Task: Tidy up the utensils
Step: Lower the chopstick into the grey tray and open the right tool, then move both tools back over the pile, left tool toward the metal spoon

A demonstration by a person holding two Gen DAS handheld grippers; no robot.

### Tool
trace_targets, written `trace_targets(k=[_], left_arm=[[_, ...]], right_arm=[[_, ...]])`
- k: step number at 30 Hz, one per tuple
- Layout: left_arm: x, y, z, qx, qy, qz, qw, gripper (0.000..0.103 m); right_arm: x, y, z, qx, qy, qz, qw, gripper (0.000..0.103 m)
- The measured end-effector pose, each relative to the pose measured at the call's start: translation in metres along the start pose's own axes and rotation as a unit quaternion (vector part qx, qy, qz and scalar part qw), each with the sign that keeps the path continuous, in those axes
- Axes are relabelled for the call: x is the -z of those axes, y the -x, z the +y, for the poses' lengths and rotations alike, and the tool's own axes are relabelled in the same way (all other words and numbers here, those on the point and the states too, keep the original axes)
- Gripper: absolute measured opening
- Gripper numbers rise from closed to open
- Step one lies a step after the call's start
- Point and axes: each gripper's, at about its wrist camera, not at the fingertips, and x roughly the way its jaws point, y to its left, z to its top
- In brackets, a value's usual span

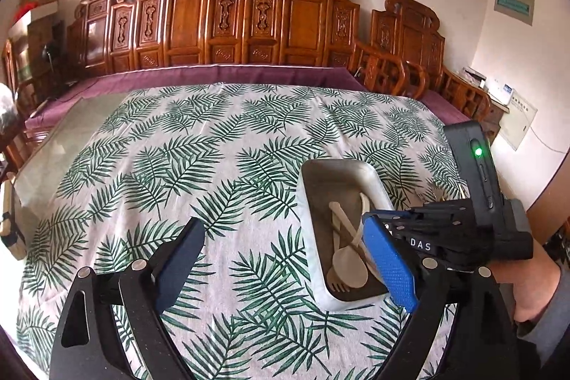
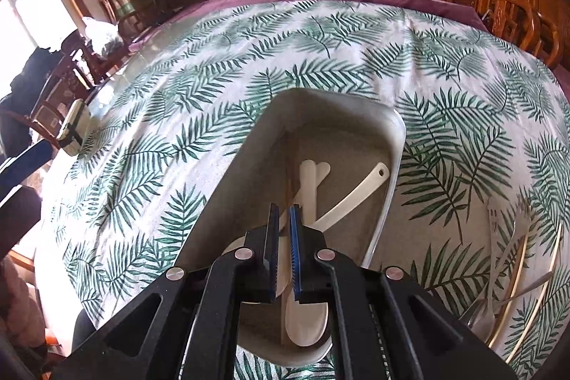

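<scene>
Utensils lie piled in the white tray (image 2: 320,109) on the leaf-print tablecloth (image 2: 213,66): white spoon (image 2: 306,319), fork (image 1: 336,284), ladle-like spoon (image 2: 356,191). Above the tray, the right gripper (image 2: 284,255) clenches narrowly around the white spoon's handle. Left of the tray, the left gripper (image 1: 285,259) hangs spread wide, empty. Right of the tray, metal utensils (image 2: 513,276) rest on the cloth.

White letters "DAS" on the black body of the right gripper (image 1: 399,227), seen from the left wrist; print on the green-banded wall sign (image 1: 514,5) and wall panel (image 1: 516,116) illegible
</scene>
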Motion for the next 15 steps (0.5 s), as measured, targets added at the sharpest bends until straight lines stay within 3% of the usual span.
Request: trace_targets(k=[8,15], left_arm=[[0.004,0.002,-0.014,0.002,-0.016,-0.007,0.9999,0.093],[0.011,0.001,-0.035,0.012,-0.041,-0.007,0.9991,0.095]], right_arm=[[0.01,0.038,-0.016,0.012,0.009,-0.027,1.0,0.008],[0.043,0.083,-0.052,0.041,0.007,-0.048,0.998,0.008]])
